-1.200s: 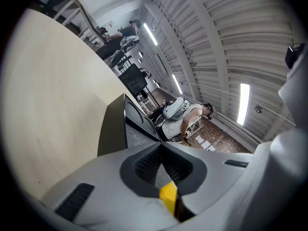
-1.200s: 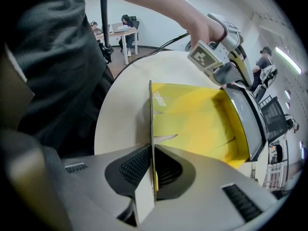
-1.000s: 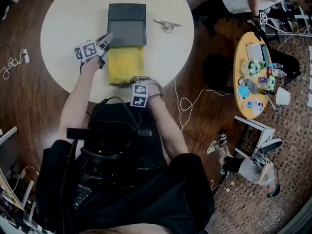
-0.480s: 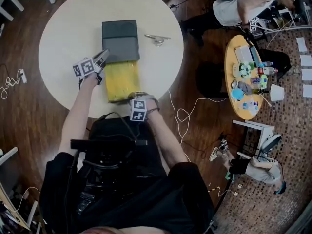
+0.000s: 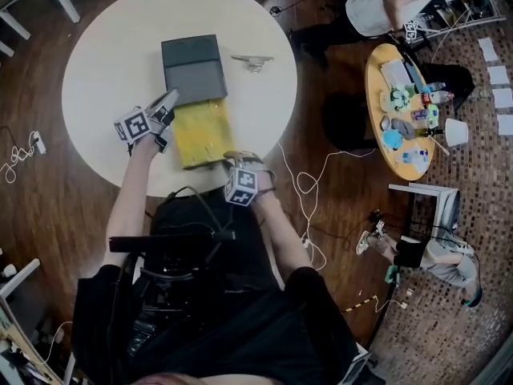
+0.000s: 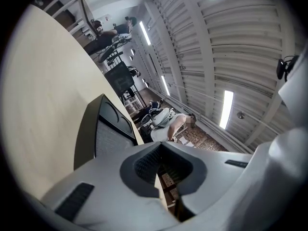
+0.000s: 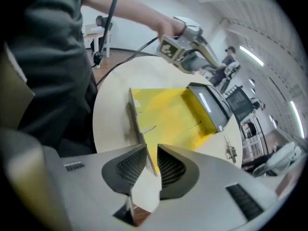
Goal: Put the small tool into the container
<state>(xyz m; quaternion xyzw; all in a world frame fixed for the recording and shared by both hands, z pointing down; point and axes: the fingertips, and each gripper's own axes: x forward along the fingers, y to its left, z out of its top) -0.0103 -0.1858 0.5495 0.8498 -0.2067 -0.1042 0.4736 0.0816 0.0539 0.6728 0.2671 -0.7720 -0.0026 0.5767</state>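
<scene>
The container is a dark grey sleeve (image 5: 192, 66) with a yellow drawer (image 5: 204, 131) pulled out toward me on the round cream table (image 5: 96, 54). The small metal tool (image 5: 252, 59) lies on the table right of the sleeve, also in the right gripper view (image 7: 232, 152). My left gripper (image 5: 166, 100) hovers at the sleeve's front left corner, shut and empty. My right gripper (image 7: 151, 150) has just been opening. It straddles the drawer's near wall (image 7: 137, 119) and its pads do not press it.
A small orange table (image 5: 383, 147) crowded with bottles and cups stands to the right. A person (image 5: 385, 2) sits beyond it. Cables (image 5: 309, 183) trail over the wooden floor near the round table's right edge.
The left gripper has drawn back from the sleeve's corner toward the lower left. The right gripper's marker cube has tipped and shifted slightly toward me. Tool and drawer lie as before.
</scene>
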